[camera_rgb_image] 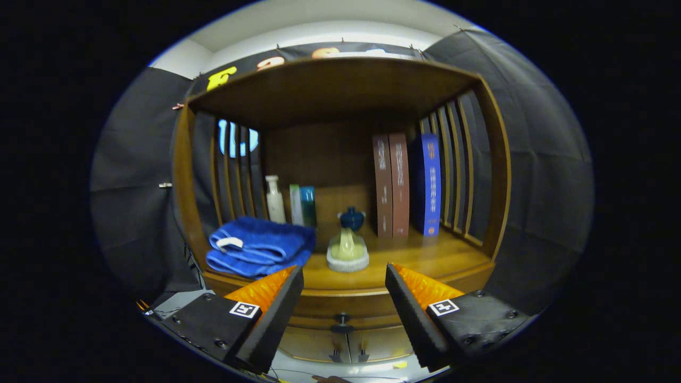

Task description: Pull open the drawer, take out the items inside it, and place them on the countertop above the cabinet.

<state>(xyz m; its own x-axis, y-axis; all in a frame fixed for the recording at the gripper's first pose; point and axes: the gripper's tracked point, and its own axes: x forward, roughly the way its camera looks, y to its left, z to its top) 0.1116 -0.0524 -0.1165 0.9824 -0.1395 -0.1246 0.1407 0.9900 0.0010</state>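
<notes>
Tool (345, 298): one, fingers spread wide, holding nothing, in front of the cabinet.
Drawer (340, 307): one, closed, just below the desk edge, between the fingers; one dark knob (342, 321) at its middle.
Desk (425, 260): wooden top of the cabinet, under a shelf roof with slatted sides.
Towel (260, 246): one, blue, folded, just beyond the left finger.
Brush (348, 251): one, pale, ahead of the gap between the fingers.
Pot (351, 218): one, blue, lidded, behind the brush.
Bottle (275, 199): one, white, behind the towel.
Boxes (302, 205): two, upright, beside the bottle.
Books (404, 185): three upright, two brown, one blue.
</notes>
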